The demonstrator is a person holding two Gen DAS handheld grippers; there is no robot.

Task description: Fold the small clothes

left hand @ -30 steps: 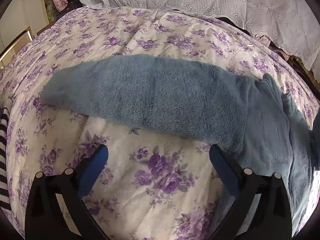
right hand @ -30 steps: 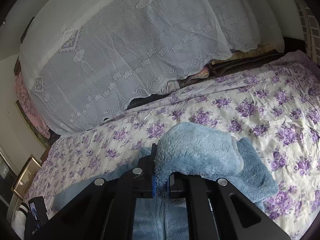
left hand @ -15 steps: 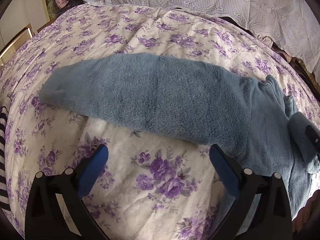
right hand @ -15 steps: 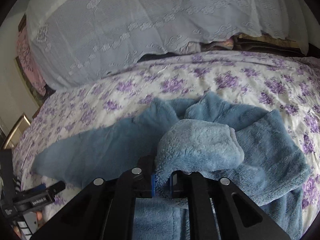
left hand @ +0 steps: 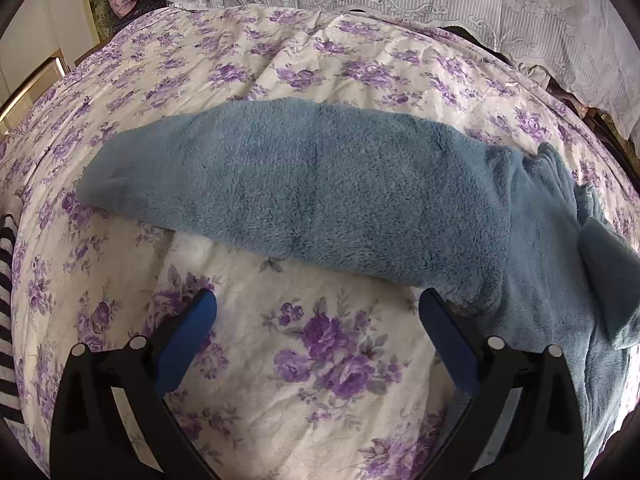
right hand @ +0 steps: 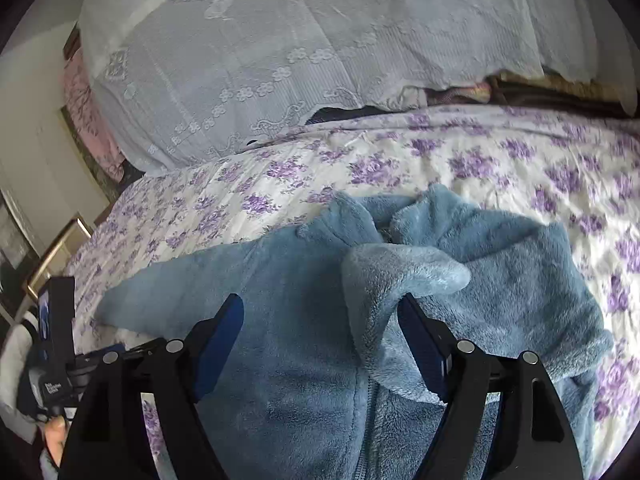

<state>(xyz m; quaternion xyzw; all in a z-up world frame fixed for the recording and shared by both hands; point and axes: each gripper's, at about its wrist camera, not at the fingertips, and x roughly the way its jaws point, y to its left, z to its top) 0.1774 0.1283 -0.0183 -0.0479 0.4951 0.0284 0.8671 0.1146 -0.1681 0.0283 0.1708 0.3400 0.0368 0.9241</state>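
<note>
Left gripper [left hand: 318, 312]: blue-padded jaws wide apart, holding nothing, hovering over the purple-flowered white bedspread [left hand: 320, 360]. Its right-side pad sits just beside the near edge of the blue fleece zip-up garment [left hand: 320, 184], contact unclear.

Right gripper [right hand: 320, 316]: jaws apart too, nothing pinched. The folded-over sleeve end [right hand: 400, 276] lies between the pads, draped against the right-side pad and resting on the garment body. Zipper [right hand: 370, 420] runs down the front just below the jaws.

Garment lies flat on the bedspread; in the left view the other sleeve stretches out leftward across the bed. Collar area bunched beyond the folded sleeve.

Far side: white lace cover [right hand: 320, 60] draped over a pile at the head of the bed.
</note>
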